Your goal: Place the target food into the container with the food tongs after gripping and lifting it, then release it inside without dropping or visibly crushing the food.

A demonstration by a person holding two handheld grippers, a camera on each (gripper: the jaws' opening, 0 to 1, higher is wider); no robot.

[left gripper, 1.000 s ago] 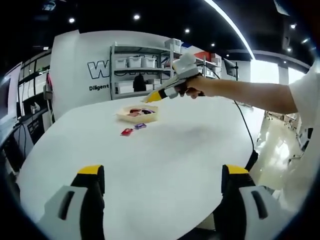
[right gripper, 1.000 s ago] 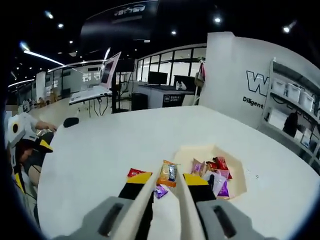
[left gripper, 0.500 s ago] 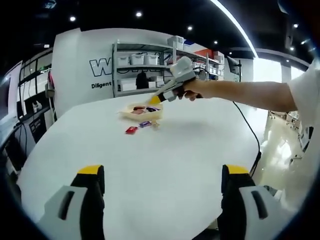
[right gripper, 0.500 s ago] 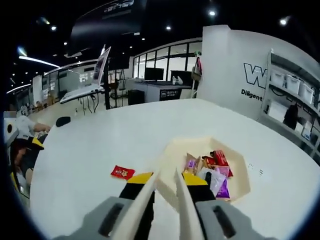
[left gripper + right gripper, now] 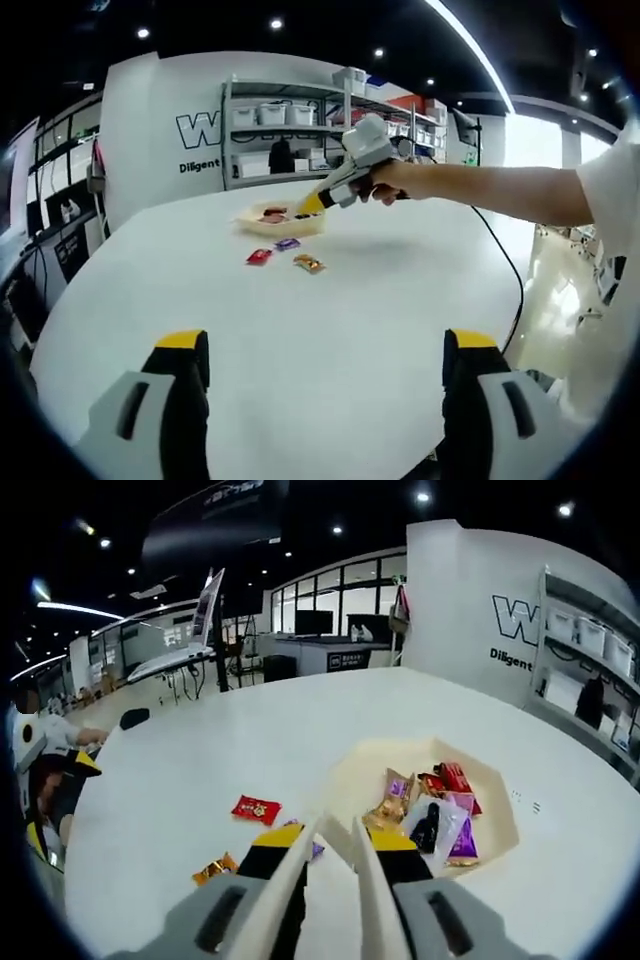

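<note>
While container (image 5: 500,825) holds several packets | three packets outside on table (image 5: 200,750)

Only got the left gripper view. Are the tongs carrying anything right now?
Observer: No. The right gripper view shows the food tongs empty, tips at the container near rim.
Operator: What's in the container?
Observer: Several packets: gold, red, black, purple.
Operator: The orange packet?
Observer: The orange packet lies on the table, outside the container, left of the right gripper jaws.
</note>
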